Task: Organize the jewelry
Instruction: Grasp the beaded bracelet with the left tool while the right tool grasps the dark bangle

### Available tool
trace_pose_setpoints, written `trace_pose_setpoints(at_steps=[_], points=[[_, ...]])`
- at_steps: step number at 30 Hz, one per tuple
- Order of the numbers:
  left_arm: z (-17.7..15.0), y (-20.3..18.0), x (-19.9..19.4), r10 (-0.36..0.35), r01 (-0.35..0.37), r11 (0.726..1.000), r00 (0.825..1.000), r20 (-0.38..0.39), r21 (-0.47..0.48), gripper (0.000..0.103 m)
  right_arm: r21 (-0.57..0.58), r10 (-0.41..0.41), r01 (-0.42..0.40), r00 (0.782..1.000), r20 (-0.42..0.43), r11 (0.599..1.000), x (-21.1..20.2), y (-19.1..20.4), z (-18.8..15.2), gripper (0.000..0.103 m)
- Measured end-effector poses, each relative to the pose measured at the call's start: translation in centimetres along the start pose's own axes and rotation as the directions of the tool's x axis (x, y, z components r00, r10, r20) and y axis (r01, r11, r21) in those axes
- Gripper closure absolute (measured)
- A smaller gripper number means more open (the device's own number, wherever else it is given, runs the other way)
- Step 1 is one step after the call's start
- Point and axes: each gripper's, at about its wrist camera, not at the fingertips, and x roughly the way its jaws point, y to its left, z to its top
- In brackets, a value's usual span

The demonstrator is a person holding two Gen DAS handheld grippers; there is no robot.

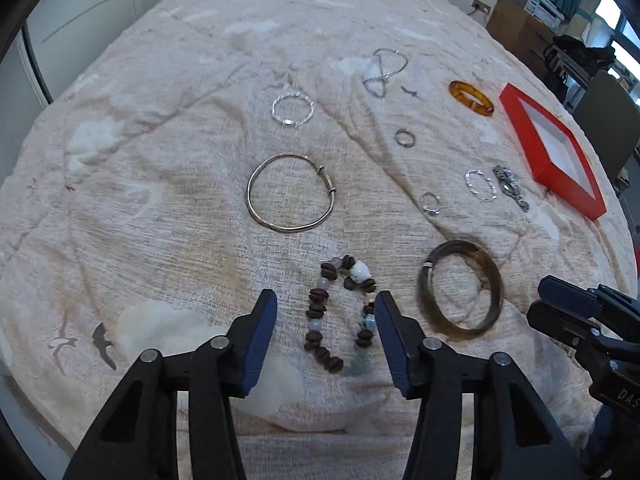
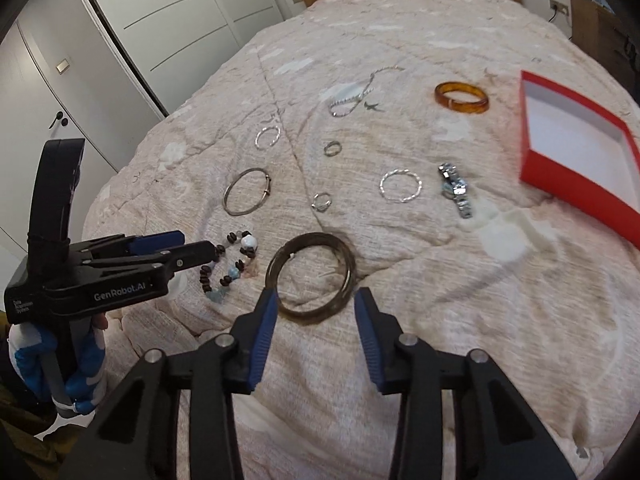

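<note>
- The left gripper (image 1: 326,308) hangs low in the centre of its own view, tongs partly apart and straddling the beaded bracelet (image 1: 340,316). One pad sits just beside the bracelet's right strand; I see no squeeze on the beads.
- The right gripper (image 2: 316,312) is at lower centre of its view, tongs likewise at a middling gap and holding nothing. The dark bangle (image 2: 316,278) lies just above them, its near rim between the tips.
- The red box (image 2: 580,152), open and white inside, sits at the right edge of that view, well apart from both pieces. It looks like the place the jewelry goes.
- Other pieces are scattered up the pink bedspread (image 1: 160,240): a thin silver bangle (image 1: 291,198), an amber bangle (image 2: 462,97), a watch (image 2: 456,190), and several small rings.
- To do this step well, I'd say the left tongs should take one strand of beads only, low against the cloth, so the string lifts without slipping.
- The right should close across the bangle's near rim rather than across its full width, which looks too wide for that gap.
- The cover is soft and creased, so pressing down may pinch fabric along with the piece.
</note>
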Motion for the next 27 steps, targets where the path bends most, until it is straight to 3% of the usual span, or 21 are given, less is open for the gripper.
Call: trace_pose_setpoints(at_steps=[7,14,18,21,27], points=[[0.1,1.4,3.0,-0.029,0.027,0.999,0.997,-0.073,-0.033,0.064,0.049,-0.003,0.007,0.996,-0.091,0.999,4.2,-1.6,0.7,0.072],[-0.6,0.7,4.8,-0.02,0.021,1.0,0.994,-0.107,0.004,0.075,0.068,-0.008,0.017,0.991,-0.136,0.998,6.6,-2.4,1.0,0.078],[-0.6,-0.1,5.3,-0.004,0.007,0.999,0.994,-0.109,0.035,0.081,0.065,-0.015,0.026,0.988,-0.156,0.998,7.5,-2.9,1.0,0.082],[-0.6,-0.6,5.4,0.004,0.003,0.998,0.994,-0.109,0.057,0.093,0.049,-0.027,0.035,0.986,-0.165,0.998,8.0,-3.0,1.1,0.086],[-0.8,-1.7,3.7,0.054,-0.049,0.996,0.996,-0.074,0.078,0.093,0.019,-0.056,0.059,0.99,-0.132,0.998,6.5,-2.5,1.1,0.094]])
